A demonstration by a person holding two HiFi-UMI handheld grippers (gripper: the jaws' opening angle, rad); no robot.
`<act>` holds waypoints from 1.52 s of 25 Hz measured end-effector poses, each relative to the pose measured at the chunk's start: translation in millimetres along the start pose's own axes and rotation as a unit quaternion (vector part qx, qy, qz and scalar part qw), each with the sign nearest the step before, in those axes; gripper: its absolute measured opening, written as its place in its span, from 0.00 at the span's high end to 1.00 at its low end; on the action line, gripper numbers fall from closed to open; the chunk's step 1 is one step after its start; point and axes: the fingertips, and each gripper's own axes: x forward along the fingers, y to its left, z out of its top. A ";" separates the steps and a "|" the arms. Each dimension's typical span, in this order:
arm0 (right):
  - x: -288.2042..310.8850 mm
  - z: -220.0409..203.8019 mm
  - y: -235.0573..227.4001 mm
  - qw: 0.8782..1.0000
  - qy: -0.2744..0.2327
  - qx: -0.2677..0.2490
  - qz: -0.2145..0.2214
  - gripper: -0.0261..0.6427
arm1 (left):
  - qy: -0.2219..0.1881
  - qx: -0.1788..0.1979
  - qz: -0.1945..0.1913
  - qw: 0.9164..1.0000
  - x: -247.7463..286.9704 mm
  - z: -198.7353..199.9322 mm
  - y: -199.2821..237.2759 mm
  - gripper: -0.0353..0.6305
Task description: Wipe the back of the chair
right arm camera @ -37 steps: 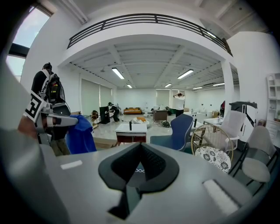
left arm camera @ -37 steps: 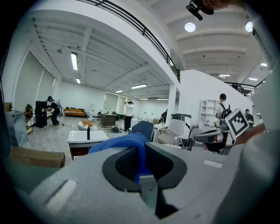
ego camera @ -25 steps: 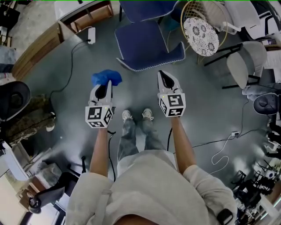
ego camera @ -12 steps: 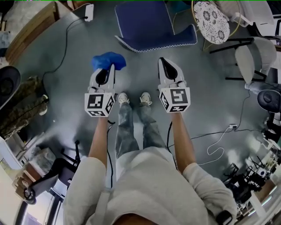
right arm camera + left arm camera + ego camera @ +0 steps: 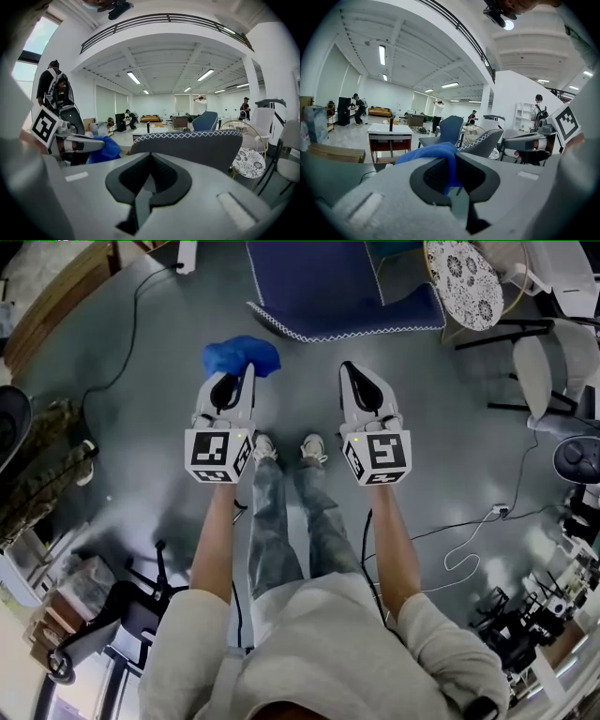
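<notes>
The person is standing near the chair (image 5: 328,282), facing its back (image 5: 349,327), whose top edge is showing white zigzag stitching. The left gripper (image 5: 246,373) is pinching a blue cloth (image 5: 241,354) between its closed jaws. The cloth is bunching out ahead of the tips, near the left end of the chair's back but apart from it. The right gripper (image 5: 350,371) is hovering on the person's side of the chair's back, near it, with its jaws pressed together on nothing. Neither gripper is touching the chair.
</notes>
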 end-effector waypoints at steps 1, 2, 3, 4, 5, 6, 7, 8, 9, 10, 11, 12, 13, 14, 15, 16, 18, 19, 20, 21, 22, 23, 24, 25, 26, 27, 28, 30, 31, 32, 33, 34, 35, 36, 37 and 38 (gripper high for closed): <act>3.2 -4.0 -0.6 1.000 -0.001 -0.001 0.000 0.96 | -0.002 0.004 -0.001 1.000 3.7 -2.1 1.0 0.90; 5.7 -8.2 -1.7 1.000 -0.003 -0.002 0.001 0.96 | -0.002 0.008 -0.004 1.000 7.1 -4.9 1.1 0.90; 7.4 -12.5 -3.3 1.000 -0.003 -0.002 0.000 0.96 | -0.001 0.013 -0.006 1.000 9.7 -7.9 1.2 0.90; 9.4 -16.6 -6.0 1.000 -0.004 -0.002 -0.003 0.96 | 0.000 0.017 -0.007 1.000 12.1 -10.4 2.1 0.90; 12.0 -19.9 -9.8 1.000 -0.004 -0.002 -0.007 0.96 | -0.001 0.019 -0.006 1.000 14.8 -11.9 4.1 0.90; 14.8 -22.8 -13.8 1.000 -0.005 -0.003 -0.011 0.96 | -0.003 0.020 -0.006 1.000 17.1 -12.8 6.4 0.90; 17.0 -25.9 -17.0 1.000 -0.005 -0.004 -0.014 0.96 | -0.005 0.021 -0.005 1.000 18.4 -14.1 8.3 0.90; 18.8 -29.5 -18.8 1.000 -0.004 -0.007 -0.015 0.96 | -0.007 0.023 -0.006 1.000 19.1 -16.1 9.2 0.90; 20.1 -33.4 -19.7 1.000 -0.003 -0.009 -0.014 0.96 | -0.008 0.026 -0.007 1.000 19.7 -18.9 8.9 0.90; 20.4 -37.9 -20.4 1.000 -0.001 -0.011 -0.013 0.96 | -0.007 0.030 -0.009 0.999 20.5 -22.5 7.1 0.90; 20.0 -42.3 -21.5 1.000 0.002 -0.011 -0.013 0.96 | -0.006 0.032 -0.011 0.999 22.0 -26.1 4.3 0.90; 19.5 -46.1 -23.2 1.000 0.004 -0.011 -0.013 0.96 | -0.006 0.033 -0.013 0.999 24.4 -28.6 1.1 0.90; 19.2 -48.9 -25.1 1.000 0.006 -0.010 -0.013 0.96 | -0.008 0.032 -0.015 0.999 27.6 -29.6 -2.1 0.90; 19.4 -51.3 -26.5 1.000 0.007 -0.010 -0.014 0.96 | -0.011 0.030 -0.018 0.999 30.8 -29.3 -5.4 0.90; 19.9 -53.6 -26.9 1.000 0.009 -0.010 -0.014 0.96 | -0.015 0.028 -0.020 0.999 33.9 -28.4 -8.8 0.90; 20.8 -56.1 -26.4 1.000 0.010 -0.011 -0.012 0.96 | -0.018 0.026 -0.023 0.999 36.9 -27.8 -12.0 0.90; 22.0 -61.9 -23.8 1.000 0.013 -0.011 -0.009 0.96 | -0.024 0.023 -0.028 0.999 42.7 -27.9 -17.2 0.90; 22.3 -64.6 -22.5 1.000 0.014 -0.011 -0.007 0.96 | -0.027 0.020 -0.029 0.999 45.8 -27.9 -19.0 0.90; 22.9 -66.9 -21.8 1.000 0.015 -0.010 -0.006 0.96 | -0.030 0.018 -0.030 0.999 49.1 -27.1 -20.1 0.90; 23.8 -68.7 -21.8 1.000 0.015 -0.010 -0.006 0.96 | -0.033 0.017 -0.030 0.999 52.6 -25.7 -20.3 0.90; 24.9 -70.1 -22.5 1.000 0.016 -0.009 -0.006 0.96 | -0.036 0.016 -0.029 0.999 56.0 -24.1 -20.0 0.90; 25.8 -71.6 -23.6 1.000 0.017 -0.008 -0.006 0.96 | -0.038 0.017 -0.029 0.999 58.9 -22.8 -19.6 0.90; 26.2 -73.3 -24.5 1.000 0.018 -0.007 -0.006 0.96 | -0.040 0.017 -0.028 0.999 60.9 -22.6 -19.2 0.90; 26.3 -75.2 -25.0 1.000 0.019 -0.007 -0.006 0.96 | -0.041 0.016 -0.028 0.999 62.0 -23.5 -18.7 0.90; 26.2 -77.3 -25.0 1.000 0.021 -0.007 -0.006 0.96 | -0.041 0.015 -0.028 0.999 62.4 -25.6 -18.4 0.90; 26.4 -79.2 -24.7 1.000 0.023 -0.008 -0.005 0.96 | -0.039 0.014 -0.027 0.999 62.6 -28.6 -18.1 0.90; 27.2 -80.8 -24.2 1.000 0.025 -0.008 -0.004 0.96 | -0.037 0.013 -0.027 0.999 63.4 -32.2 -17.3 0.90; 29.6 -83.0 -23.2 1.000 0.026 -0.008 -0.003 0.96 | -0.029 0.013 -0.027 0.999 66.6 -40.9 -14.3 0.90; 30.9 -84.1 -22.7 1.000 0.027 -0.008 -0.002 0.96 | -0.025 0.012 -0.027 0.999 68.7 -46.2 -12.3 0.90; 32.5 -85.5 -22.1 1.000 0.028 -0.009 -0.001 0.96 | -0.020 0.010 -0.027 0.999 71.4 -51.9 -10.2 0.90; 34.3 -87.1 -21.8 1.000 0.029 -0.010 0.000 0.96 | -0.015 0.008 -0.027 0.999 74.7 -57.9 -7.8 0.90; 36.3 -88.6 -21.5 0.999 0.030 -0.012 0.001 0.96 | -0.011 0.005 -0.027 1.000 78.4 -63.8 -5.2 0.90; 38.2 -89.9 -21.3 0.999 0.031 -0.013 0.003 0.96 | -0.006 0.002 -0.027 1.000 82.7 -69.7 -2.5 0.90; 40.0 -90.8 -21.1 0.999 0.032 -0.013 0.004 0.96 | -0.001 0.000 -0.027 1.000 87.6 -75.5 0.4 0.90; 41.8 -91.2 -20.9 0.999 0.032 -0.013 0.005 0.96 | 0.004 -0.003 -0.027 1.000 92.9 -80.6 3.6 0.90; 43.6 -91.3 -20.7 0.999 0.033 -0.012 0.005 0.96 | 0.007 -0.007 -0.027 1.000 98.1 -84.8 6.8 0.90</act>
